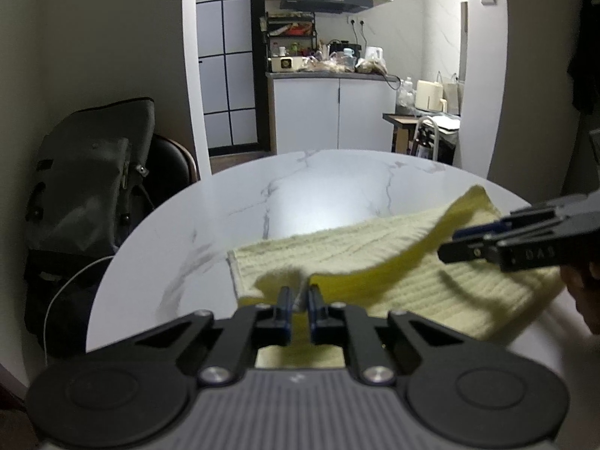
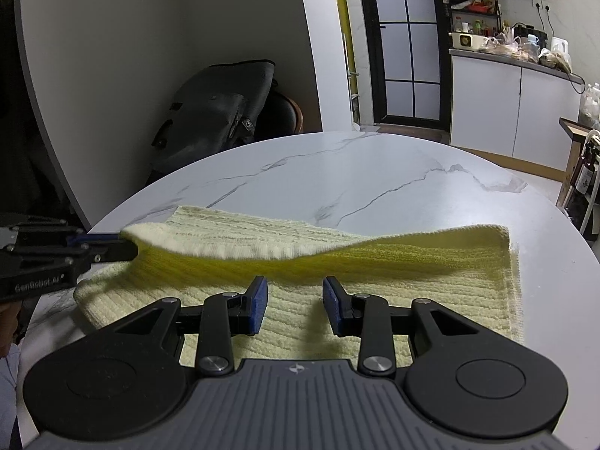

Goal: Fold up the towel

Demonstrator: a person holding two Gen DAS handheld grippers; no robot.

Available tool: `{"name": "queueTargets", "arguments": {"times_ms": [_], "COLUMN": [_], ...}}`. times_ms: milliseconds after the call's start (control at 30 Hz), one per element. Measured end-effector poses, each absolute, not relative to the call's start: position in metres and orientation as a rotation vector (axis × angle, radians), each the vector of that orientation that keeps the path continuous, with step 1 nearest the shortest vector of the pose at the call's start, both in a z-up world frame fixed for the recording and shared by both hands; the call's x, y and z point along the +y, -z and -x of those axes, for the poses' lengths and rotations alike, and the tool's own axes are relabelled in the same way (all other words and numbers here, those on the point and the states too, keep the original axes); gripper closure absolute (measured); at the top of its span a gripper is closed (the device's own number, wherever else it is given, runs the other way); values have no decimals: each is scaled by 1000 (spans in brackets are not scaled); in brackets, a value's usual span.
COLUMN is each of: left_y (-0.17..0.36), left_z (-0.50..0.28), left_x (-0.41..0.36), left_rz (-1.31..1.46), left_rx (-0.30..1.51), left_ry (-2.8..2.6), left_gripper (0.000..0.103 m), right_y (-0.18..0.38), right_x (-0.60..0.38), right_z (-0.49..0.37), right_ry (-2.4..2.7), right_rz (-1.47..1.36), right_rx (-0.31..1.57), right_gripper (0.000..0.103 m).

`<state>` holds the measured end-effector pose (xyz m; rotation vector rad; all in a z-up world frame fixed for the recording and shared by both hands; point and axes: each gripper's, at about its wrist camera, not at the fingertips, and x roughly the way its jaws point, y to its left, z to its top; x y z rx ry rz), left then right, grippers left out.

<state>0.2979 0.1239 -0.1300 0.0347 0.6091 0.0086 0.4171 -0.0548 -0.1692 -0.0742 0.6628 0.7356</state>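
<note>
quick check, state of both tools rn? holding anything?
Left tool: shut on a lifted corner of the yellow towel.
Right tool: open, holding nothing, fingers hovering over the towel.

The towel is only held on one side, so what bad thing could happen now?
1. Only the left tongs pinch the yellow towel; the right tongs are open, so the lifted edge could sag and fold crooked.
2. The pinch catches just a small corner, which might slip out.
3. The towel lies near the marble table edge and could slide off.
</note>
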Motion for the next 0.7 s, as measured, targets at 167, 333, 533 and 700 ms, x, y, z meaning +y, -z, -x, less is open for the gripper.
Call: {"name": "queueTargets", "arguments": {"times_ms": [167, 333, 533, 700], "left_y": [129, 131, 136, 138], "left_z": [-310, -319, -330, -337], "left_x": [124, 125, 128, 128], "left_rz": [-30, -19, -20, -48], "left_rx": [592, 586, 595, 596], "left_ry": [-26, -44, -60, -89], "left_gripper": [94, 94, 92, 89], "right_y": [169, 169, 168, 168], "right_x": [-56, -59, -61, -60], "right_z": [-416, -415, -414, -416], "right_ry": [-737, -733, -742, -747], "right_rz": [81, 82, 85, 88], "right_rx": [662, 660, 660, 660], "right_gripper": [66, 66, 66, 66]}}
